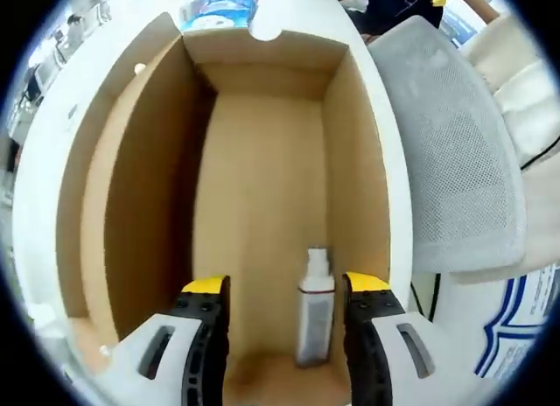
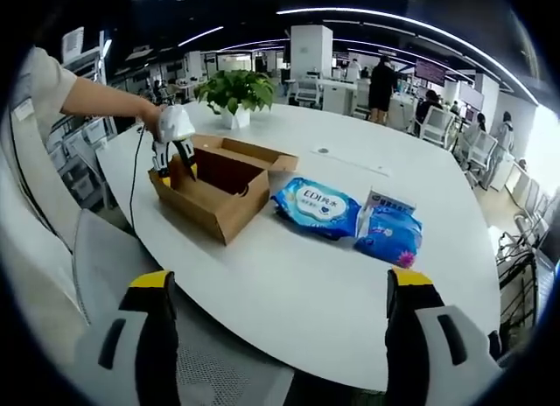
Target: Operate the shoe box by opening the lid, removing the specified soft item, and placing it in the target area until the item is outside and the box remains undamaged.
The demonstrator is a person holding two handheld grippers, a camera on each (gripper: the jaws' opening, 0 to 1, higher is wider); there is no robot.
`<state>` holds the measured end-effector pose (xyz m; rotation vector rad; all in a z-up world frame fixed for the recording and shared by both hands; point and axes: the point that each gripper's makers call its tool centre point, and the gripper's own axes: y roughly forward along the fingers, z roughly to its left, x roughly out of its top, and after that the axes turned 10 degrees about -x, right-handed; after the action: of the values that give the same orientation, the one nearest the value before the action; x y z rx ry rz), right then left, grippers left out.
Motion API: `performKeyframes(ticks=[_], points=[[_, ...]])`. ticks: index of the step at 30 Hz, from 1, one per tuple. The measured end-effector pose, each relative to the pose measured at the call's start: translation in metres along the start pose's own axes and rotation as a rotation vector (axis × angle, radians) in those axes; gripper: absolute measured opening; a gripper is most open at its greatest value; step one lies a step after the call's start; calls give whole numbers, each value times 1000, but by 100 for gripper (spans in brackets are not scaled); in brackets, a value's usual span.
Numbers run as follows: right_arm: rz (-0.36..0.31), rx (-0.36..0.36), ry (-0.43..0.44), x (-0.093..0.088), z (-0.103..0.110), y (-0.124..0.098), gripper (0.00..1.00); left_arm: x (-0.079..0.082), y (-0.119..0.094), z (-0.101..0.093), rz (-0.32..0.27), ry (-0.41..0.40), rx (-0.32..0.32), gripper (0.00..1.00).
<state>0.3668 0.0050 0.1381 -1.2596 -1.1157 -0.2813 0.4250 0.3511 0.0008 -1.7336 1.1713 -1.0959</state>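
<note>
An open brown cardboard shoe box (image 1: 262, 187) lies below my left gripper (image 1: 282, 288), whose yellow-tipped jaws stand open over its near end. A small white spray bottle (image 1: 315, 305) lies on the box floor between the jaws, nearer the right one. In the right gripper view the same box (image 2: 219, 192) sits on a white table (image 2: 289, 275) with its lid folded back, and the left gripper (image 2: 173, 161) reaches into it, held by a person's hand. My right gripper (image 2: 278, 288) hangs open above the table's near edge, with nothing between its jaws.
Two blue soft packs (image 2: 315, 206) (image 2: 389, 234) lie on the table right of the box. A potted plant (image 2: 234, 93) stands behind it. A mesh chair (image 1: 451, 152) is beside the table, and another chair back (image 2: 149, 275) sits under my right gripper. People stand far back.
</note>
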Motion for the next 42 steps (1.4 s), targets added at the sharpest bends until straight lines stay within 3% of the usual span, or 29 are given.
performKeyframes(ticks=[11, 22, 35, 42], points=[[-2, -1, 11, 3, -1, -1, 95, 2, 14, 3, -66, -47, 16, 49], [8, -1, 1, 1, -2, 0, 94, -3, 10, 8, -168, -131, 52, 54], [12, 6, 2, 1, -1, 1, 94, -9, 3, 14, -195, -168, 87, 56], [11, 5, 3, 1, -2, 1, 94, 8, 7, 8, -209, -132, 55, 54]])
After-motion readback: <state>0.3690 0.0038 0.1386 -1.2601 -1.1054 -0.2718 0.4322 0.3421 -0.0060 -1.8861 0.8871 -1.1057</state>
